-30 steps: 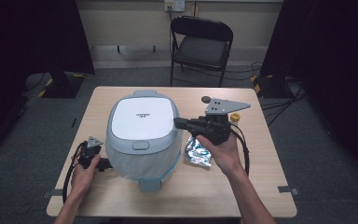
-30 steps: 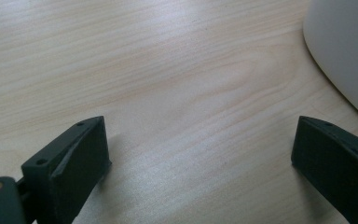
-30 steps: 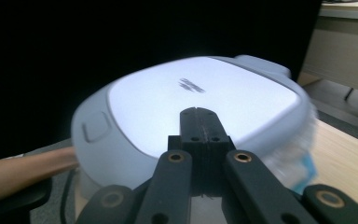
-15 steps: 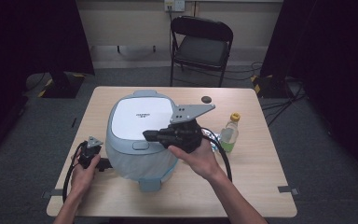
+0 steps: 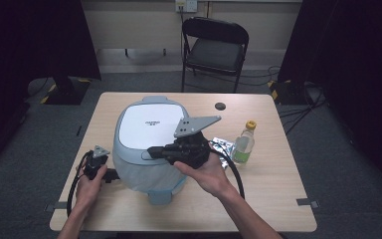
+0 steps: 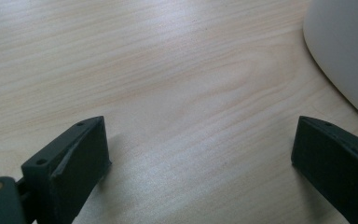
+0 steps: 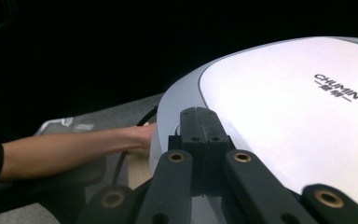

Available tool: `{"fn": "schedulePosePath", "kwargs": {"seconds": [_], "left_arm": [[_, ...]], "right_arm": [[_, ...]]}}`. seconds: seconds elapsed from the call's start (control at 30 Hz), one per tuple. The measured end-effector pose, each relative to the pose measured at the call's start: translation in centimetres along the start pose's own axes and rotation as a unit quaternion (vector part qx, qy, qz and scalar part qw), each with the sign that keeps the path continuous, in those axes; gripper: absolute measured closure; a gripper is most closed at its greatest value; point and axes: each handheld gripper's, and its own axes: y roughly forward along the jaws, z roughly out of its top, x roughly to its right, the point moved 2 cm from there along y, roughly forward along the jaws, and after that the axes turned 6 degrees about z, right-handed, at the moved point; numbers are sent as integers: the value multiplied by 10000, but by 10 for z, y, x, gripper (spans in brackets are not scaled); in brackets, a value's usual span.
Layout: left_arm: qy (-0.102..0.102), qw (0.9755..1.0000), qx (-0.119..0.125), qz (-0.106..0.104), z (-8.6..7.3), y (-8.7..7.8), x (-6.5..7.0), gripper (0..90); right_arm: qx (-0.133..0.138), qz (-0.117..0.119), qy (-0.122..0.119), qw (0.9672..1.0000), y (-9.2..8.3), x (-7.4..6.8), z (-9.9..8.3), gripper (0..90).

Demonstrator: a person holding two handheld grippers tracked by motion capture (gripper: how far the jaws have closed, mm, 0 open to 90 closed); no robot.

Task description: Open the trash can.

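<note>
A large white and blue-grey rice cooker (image 5: 149,124) stands in the middle of the wooden table (image 5: 273,189). My right gripper (image 5: 151,152) lies level above the cooker's front rim and points left, jaws shut with nothing between them. In the right gripper view the closed tips (image 7: 199,122) sit at the grey edge of the white lid (image 7: 284,121). My left gripper (image 5: 110,175) rests low on the table at the cooker's left side. Its jaws (image 6: 200,149) stand wide open over bare wood, with the cooker's wall (image 6: 349,56) just beyond them.
A small clear bottle with a yellow cap (image 5: 243,142) and a crumpled foil packet (image 5: 221,148) sit right of the cooker. A small black disc (image 5: 220,106) lies near the far edge. A folding chair (image 5: 214,47) stands behind the table.
My right gripper has moved left, from above the foil packet and bottle to above the cooker's front rim, and both now show. The left gripper has stayed put.
</note>
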Motion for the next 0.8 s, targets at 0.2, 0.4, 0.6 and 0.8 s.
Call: {"fn": "schedulePosePath", "kwargs": {"seconds": [0.2, 0.4, 0.6, 0.8], "left_arm": [[-1, 10000, 1, 0, 0, 0, 0, 34], [0, 10000, -1, -1, 0, 0, 0, 34], [-3, 10000, 1, -1, 0, 0, 0, 34], [-2, 10000, 1, 0, 0, 0, 0, 34]], "right_arm": [[-41, 27, 10, 10000, 0, -3, -2, 900], [-20, 69, 10, 10000, 0, -2, -2, 900], [115, -21, -168, 9998, -1, -4, -5, 895], [334, -226, -153, 9991, -14, 0, -8, 837]]}}
